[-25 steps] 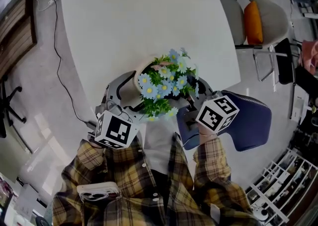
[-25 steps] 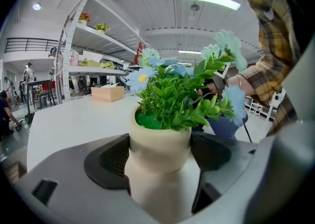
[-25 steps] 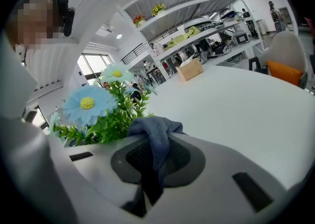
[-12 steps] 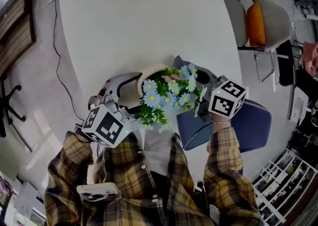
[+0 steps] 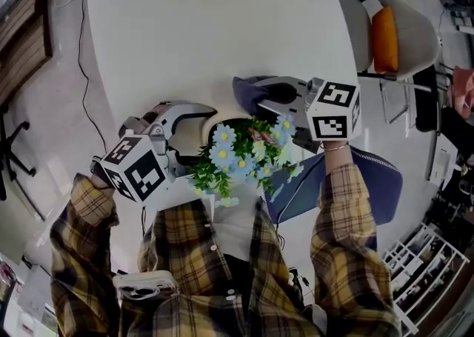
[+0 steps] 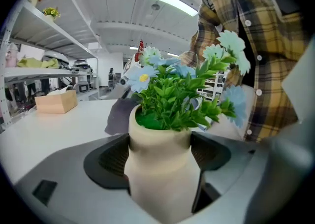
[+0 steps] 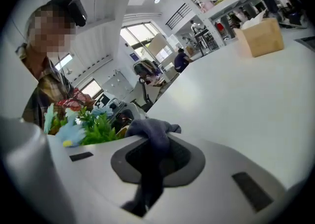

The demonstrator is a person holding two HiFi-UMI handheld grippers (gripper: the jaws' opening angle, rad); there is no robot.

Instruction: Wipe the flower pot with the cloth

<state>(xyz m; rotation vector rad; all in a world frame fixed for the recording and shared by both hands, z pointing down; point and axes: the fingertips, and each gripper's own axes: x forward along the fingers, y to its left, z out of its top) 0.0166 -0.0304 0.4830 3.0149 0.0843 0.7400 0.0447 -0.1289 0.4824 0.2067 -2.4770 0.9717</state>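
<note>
Mid-wipe: your left gripper [image 5: 191,129] clamps the flower pot [image 6: 160,169], your right gripper [image 7: 158,165] pinches the cloth [image 7: 151,133]. Next, likely rub its far side.

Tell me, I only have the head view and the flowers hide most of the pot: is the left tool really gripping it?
Observer: Yes. The left gripper view shows the left tool shut on the cream narrow-necked flower pot, a jaw on each side of its neck.
Operator: And the other one?
Observer: The right gripper view shows the right tool clamping the dark grey-blue cloth, which hangs down between its jaws.
</note>
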